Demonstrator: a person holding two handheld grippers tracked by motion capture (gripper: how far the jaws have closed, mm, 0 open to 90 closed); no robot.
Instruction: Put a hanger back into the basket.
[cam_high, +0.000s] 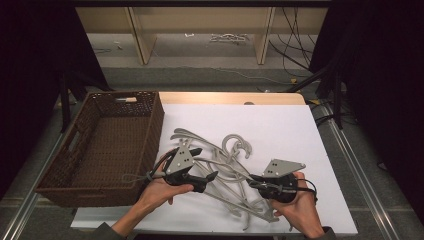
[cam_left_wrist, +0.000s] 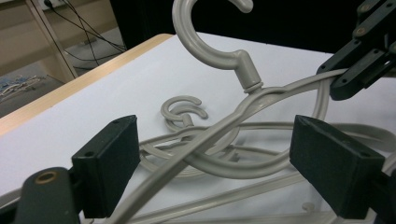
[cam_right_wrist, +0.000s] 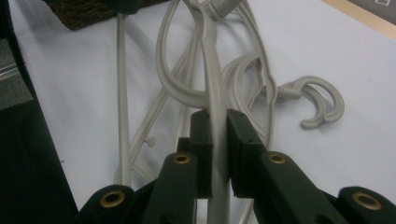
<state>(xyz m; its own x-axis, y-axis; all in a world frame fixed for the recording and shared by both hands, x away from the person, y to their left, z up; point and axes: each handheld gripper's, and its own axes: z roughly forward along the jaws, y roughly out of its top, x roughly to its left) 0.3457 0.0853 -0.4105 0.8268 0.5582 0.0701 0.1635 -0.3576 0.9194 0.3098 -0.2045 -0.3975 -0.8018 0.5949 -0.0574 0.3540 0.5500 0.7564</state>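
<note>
1. White sheeting covers the wooden table (cam_high: 280, 97); beyond its far edge lie a grey floor, loose cables and pale shelf uprights.
2. A dark brown woven wicker basket (cam_high: 70, 165) stands empty at the table's left edge.
3. A tangled pile of pale grey plastic coat hangers (cam_high: 225, 172) lies near the table's middle, toward the near edge, hooks and arms interlocked.
4. The right gripper (cam_right_wrist: 215, 140) has its jaws closed onto one arm of the raised grey hanger (cam_left_wrist: 224, 123), which lifts clear of the pile in the left gripper view.
5. The left gripper (cam_left_wrist: 215, 163) stands with its jaws wide apart and empty; the raised hanger's other arm passes between them without touching either pad.
6. Judged by look, the hangers are light, stiff and smooth, so liable to slip or swivel in a pinch.
7. Hooks would probably snag on neighbours, dragging them along.
8. A grip on the flat arm near the neck, with a second hold farther along, seems steadiest.
</note>
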